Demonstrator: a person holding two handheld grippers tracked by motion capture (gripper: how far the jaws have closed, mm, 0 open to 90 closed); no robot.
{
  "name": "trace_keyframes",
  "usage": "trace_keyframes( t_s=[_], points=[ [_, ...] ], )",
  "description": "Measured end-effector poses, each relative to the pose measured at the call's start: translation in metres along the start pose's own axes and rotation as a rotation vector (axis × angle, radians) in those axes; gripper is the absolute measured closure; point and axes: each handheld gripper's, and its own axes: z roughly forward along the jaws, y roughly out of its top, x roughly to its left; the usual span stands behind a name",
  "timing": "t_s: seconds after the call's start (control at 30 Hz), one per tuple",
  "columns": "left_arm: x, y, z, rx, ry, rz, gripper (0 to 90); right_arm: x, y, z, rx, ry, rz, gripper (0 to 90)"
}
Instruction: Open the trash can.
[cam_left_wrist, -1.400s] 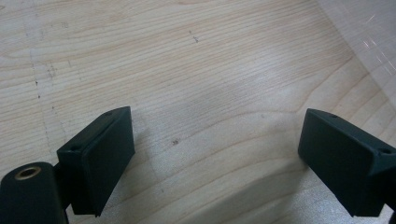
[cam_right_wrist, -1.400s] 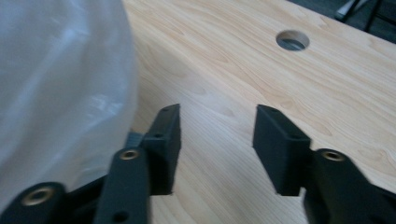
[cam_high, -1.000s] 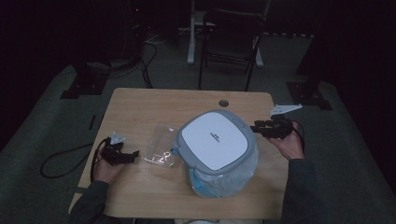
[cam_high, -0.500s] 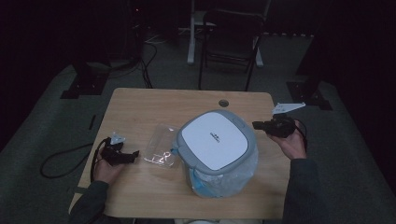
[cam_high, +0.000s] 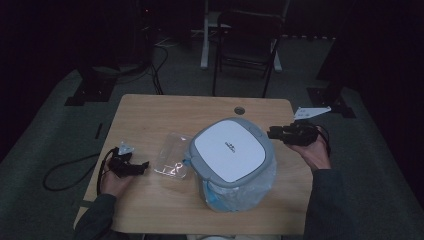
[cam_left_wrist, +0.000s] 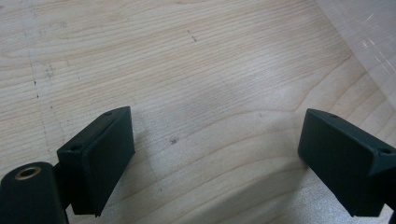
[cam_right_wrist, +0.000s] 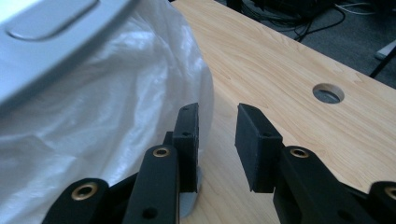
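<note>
Right hand-held gripper (cam_high: 274, 133): I hold it off the right flank of the bin, tips toward the lid's edge. Its jaws have just been opening after a pinch; the gap I see now is narrow, and nothing sits between the pads.
Right gripper view: one finger (cam_right_wrist: 187, 135) stands just beside the white liner (cam_right_wrist: 102, 130); whether it touches I cannot tell. A small grey tab shows below that finger.
Left hand-held gripper (cam_high: 141, 166): low over the surface at the left, jaws wide, nothing between them.
Left gripper view: bare wood grain between the two pads (cam_left_wrist: 103, 158); a corner of clear film at upper right.
Bin (cam_high: 234, 155): grey-rimmed, white-centred lid, closed; stands right of middle on the surface (cam_high: 165, 112), between my two hands.
Liner: white plastic, bulging out under the lid on the near and right sides.
Clear plastic sheet (cam_high: 172, 155): flat on the surface, just left of the bin, between bin and left hand-held gripper.
Cable hole (cam_high: 239, 110): round, near the far edge, beyond the bin.
Beyond the surface: a dark chair (cam_high: 247, 40) on grey floor.
</note>
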Motion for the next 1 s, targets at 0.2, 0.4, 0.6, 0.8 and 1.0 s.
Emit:
trace_keyframes(
  t_s=[0.2,0.4,0.6,0.8,1.0],
  points=[
    [0.000,0.000,0.000,0.001,0.001,0.000,11.6,0.004,0.007,-0.005,-0.024,0.025,-0.014,72.6],
    [0.000,0.000,0.000,0.001,0.000,0.001,11.6,0.005,0.013,-0.010,-0.044,0.026,-0.023,73.3],
    [0.000,0.000,0.000,0.002,0.000,0.002,11.5,0.010,0.020,-0.019,-0.091,0.053,-0.040,79.6],
    [0.000,0.000,0.000,0.001,0.000,0.001,11.6,0.018,0.028,-0.022,-0.073,0.045,-0.083,90.0],
    [0.000,0.000,0.000,0.001,0.000,0.001,11.5,0.033,0.039,-0.020,-0.087,0.070,-0.133,90.0]
  ],
)
